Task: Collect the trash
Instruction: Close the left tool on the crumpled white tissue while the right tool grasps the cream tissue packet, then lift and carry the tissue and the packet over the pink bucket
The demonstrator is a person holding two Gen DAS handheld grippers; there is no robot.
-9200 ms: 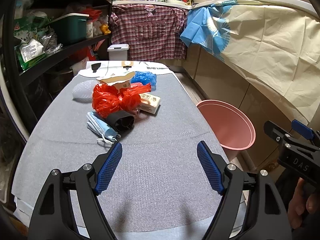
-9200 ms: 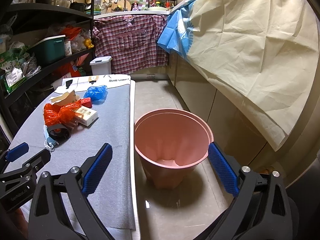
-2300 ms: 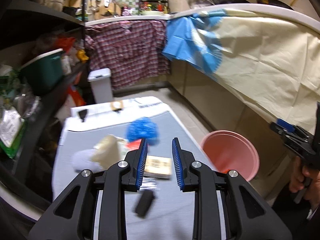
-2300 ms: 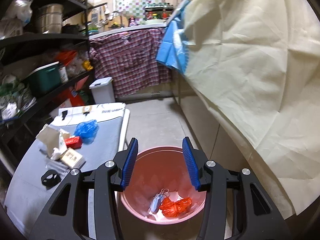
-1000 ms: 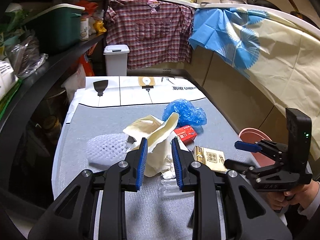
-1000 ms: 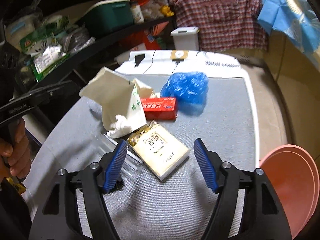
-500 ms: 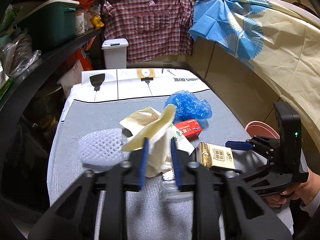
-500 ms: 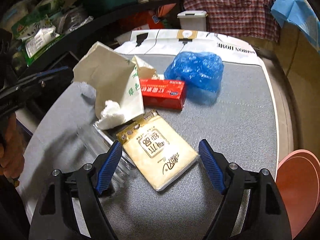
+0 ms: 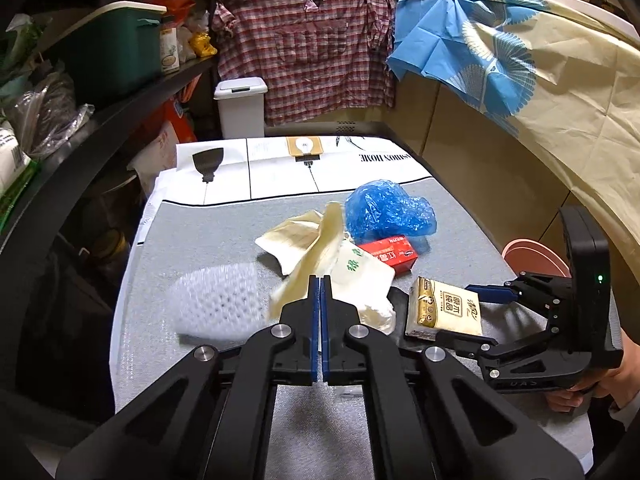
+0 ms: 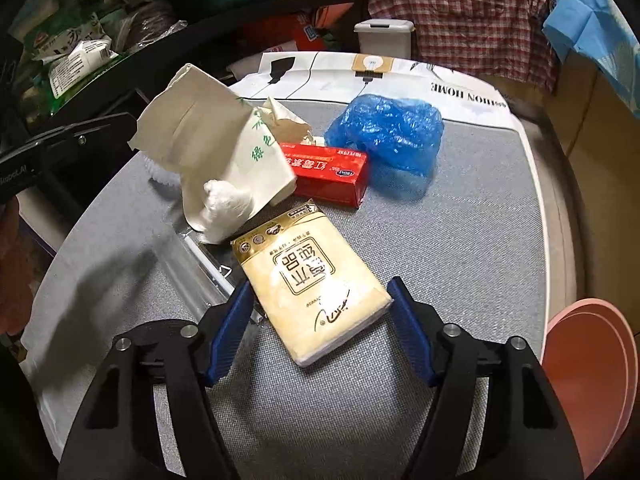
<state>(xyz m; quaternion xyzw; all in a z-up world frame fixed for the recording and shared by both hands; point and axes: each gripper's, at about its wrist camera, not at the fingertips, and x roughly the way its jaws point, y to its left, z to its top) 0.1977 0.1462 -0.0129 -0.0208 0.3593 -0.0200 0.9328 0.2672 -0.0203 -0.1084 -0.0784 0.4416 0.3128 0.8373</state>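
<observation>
My left gripper (image 9: 320, 280) is shut on the edge of a cream paper bag (image 9: 304, 240), which stands tilted up off the grey mat (image 10: 460, 240). In the right wrist view the paper bag (image 10: 208, 140) rises at the upper left with a crumpled white tissue (image 10: 224, 200) at its mouth. My right gripper (image 10: 320, 308) straddles a yellow tissue pack (image 10: 316, 280). Its jaws are closing, and the pads stand just off the pack's sides. A red box (image 10: 324, 176) and a blue plastic bag (image 10: 388, 132) lie behind.
A pink bin (image 10: 588, 380) stands on the floor past the table's right edge. A white foam net (image 9: 216, 300) and a clear plastic wrapper (image 10: 188, 264) lie left of the pack. Dark shelves (image 9: 100, 112) crowd the left side. A white lidded bin (image 9: 240, 108) stands beyond the table.
The left jaws went from a narrow gap to fully shut on the paper bag's edge. The right gripper sank closer over the tissue pack and its jaws narrowed.
</observation>
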